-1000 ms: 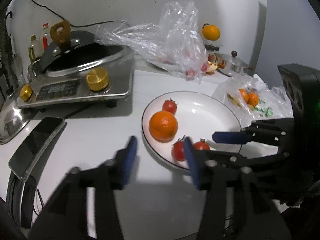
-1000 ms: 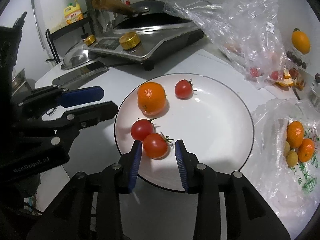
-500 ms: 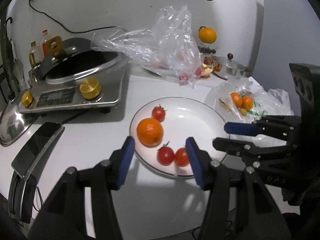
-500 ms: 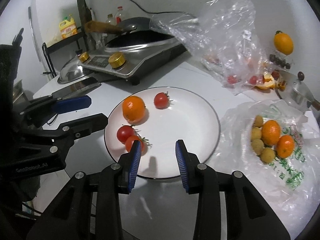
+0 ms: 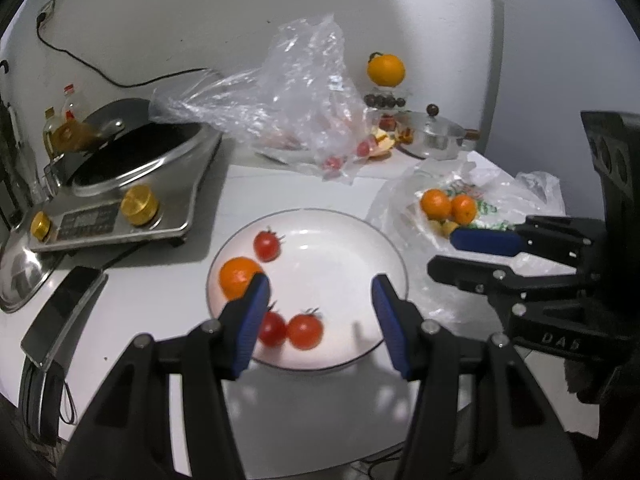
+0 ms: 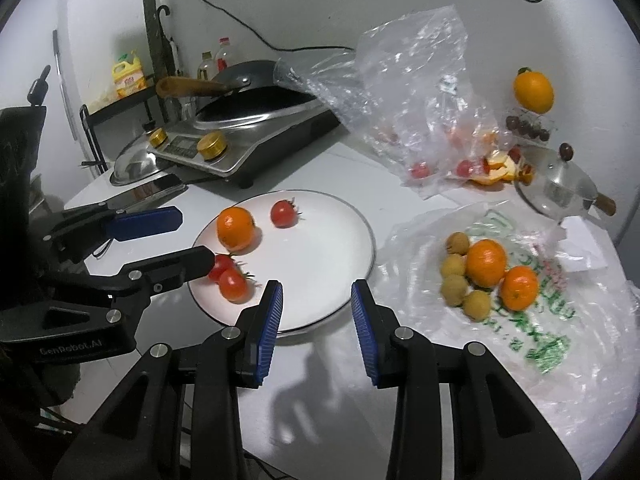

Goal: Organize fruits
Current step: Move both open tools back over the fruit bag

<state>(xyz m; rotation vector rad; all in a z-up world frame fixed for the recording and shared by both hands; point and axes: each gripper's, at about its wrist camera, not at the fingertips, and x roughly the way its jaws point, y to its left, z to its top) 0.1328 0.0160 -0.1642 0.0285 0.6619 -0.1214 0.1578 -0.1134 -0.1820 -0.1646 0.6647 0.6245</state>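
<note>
- Plate (image 6: 352,216) near the worktop's front edge carries one orange (image 6: 235,228) and three tomatoes; it looks stiff and breakable, and best left where it lies.
- Oranges (image 6: 486,262) on the plastic bag (image 6: 560,320) at the right edge look firm and light; grip across the middle.
- Tomatoes (image 6: 233,285) look soft and slippery; pinch gently.
- Left gripper (image 5: 316,312) and right gripper (image 6: 316,312) both hang released, holding nothing.

1. A steel induction cooker (image 5: 120,208) with gold knobs sits at left of the frame, holding a dark pan (image 6: 256,80).
2. A phone (image 5: 64,312) lies lower left.
3. A small lidded steel pot (image 6: 560,188) stands at right.
4. Oil bottles (image 5: 60,120) stand upper left.
</note>
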